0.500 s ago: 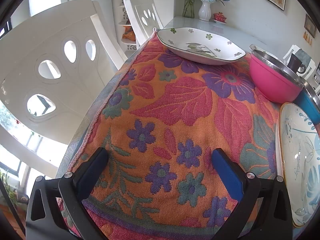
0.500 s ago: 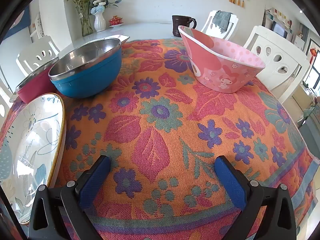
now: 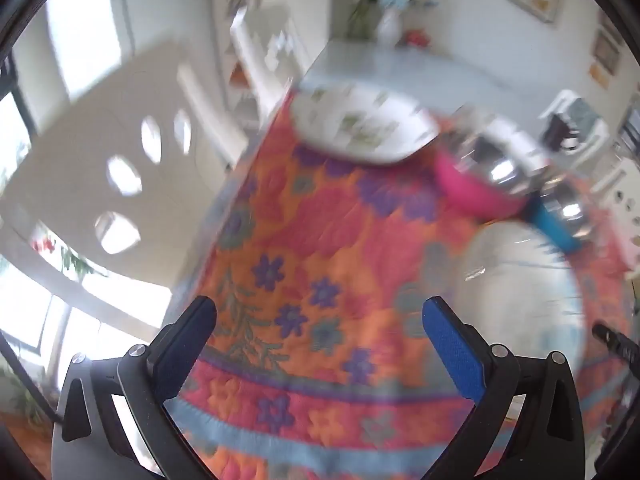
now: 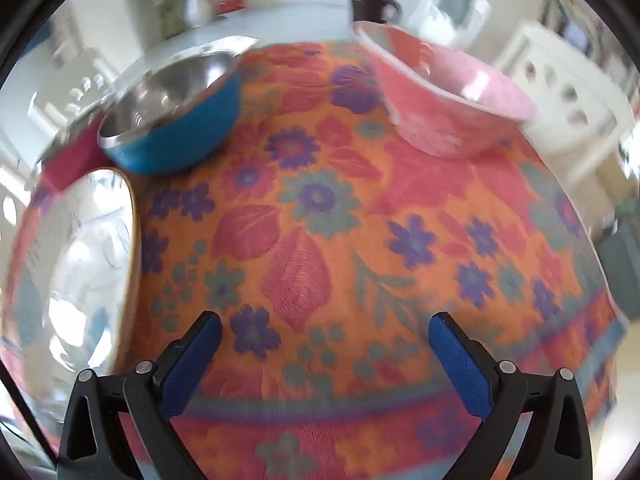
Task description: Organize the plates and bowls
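We find the left gripper (image 3: 319, 314) spread wide, its blue pads holding nothing and touching nothing, above the near edge of the floral tablecloth (image 3: 320, 240). The right gripper (image 4: 325, 330) is likewise spread wide and empty over the same cloth. Both views are blurred, so we report fine detail with reserve.

In the left wrist view, a white leaf-patterned plate (image 3: 360, 128) lies at the far end of the cloth. To its right sits a magenta bowl (image 3: 476, 188) with a steel interior, and just beside that a blue bowl (image 3: 560, 224). A pale blue-patterned plate (image 3: 520, 292) lies near, right of the gripper.

In the right wrist view, the blue bowl (image 4: 176, 120) stands far left and a pink bowl (image 4: 444, 100) far right, well apart. The pale plate (image 4: 80, 264) lies at near left.
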`<control>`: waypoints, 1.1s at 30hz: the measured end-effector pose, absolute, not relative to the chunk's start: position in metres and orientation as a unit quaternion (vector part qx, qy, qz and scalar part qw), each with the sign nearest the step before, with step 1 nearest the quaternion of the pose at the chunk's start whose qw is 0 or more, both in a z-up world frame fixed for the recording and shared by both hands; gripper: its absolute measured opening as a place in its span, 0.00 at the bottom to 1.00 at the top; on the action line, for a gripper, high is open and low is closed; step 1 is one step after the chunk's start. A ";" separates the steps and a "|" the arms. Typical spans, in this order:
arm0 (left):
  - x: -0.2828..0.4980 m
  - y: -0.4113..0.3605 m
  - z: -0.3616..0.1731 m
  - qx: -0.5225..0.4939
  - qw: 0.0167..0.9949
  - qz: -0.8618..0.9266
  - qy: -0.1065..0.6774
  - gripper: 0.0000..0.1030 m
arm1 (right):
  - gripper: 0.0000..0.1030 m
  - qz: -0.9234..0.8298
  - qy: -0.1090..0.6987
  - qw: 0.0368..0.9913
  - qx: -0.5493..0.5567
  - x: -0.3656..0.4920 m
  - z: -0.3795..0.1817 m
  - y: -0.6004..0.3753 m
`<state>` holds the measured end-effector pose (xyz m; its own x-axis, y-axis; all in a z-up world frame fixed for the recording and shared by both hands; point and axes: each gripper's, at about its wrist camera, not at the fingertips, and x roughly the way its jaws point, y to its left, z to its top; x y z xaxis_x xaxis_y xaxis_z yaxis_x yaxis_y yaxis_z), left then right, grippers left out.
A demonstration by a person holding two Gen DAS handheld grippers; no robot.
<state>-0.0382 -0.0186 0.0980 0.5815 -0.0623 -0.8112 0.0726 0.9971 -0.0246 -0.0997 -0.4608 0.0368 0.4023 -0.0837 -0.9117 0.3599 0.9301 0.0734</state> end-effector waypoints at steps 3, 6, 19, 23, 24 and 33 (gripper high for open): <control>-0.047 -0.038 0.147 0.018 0.892 -0.079 0.445 1.00 | 0.99 -0.129 0.474 0.853 0.175 -0.116 0.084 -0.472; -0.048 -0.047 0.185 -0.022 0.894 -0.120 0.431 1.00 | 0.99 -0.110 0.436 0.885 0.122 -0.128 0.139 -0.453; -0.062 -0.075 0.246 0.043 0.919 -0.138 0.368 1.00 | 1.00 -0.057 0.267 0.962 -0.002 -0.166 0.303 -0.388; -0.064 -0.073 0.250 0.042 0.925 -0.131 0.355 1.00 | 1.00 -0.045 0.275 0.959 0.055 -0.168 0.330 -0.406; -0.063 -0.073 0.249 0.041 0.923 -0.132 0.358 1.00 | 1.00 -0.057 0.283 0.956 0.057 -0.167 0.331 -0.409; -0.051 -0.074 0.230 0.019 0.907 -0.143 0.395 1.00 | 1.00 -0.064 0.322 0.927 0.184 -0.168 0.298 -0.444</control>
<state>-0.0510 -0.0743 0.2297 0.6478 -0.2440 -0.7217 0.2733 0.9587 -0.0789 -0.1678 -0.4443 0.2977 0.7848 -0.0013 -0.6198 0.2377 0.9242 0.2989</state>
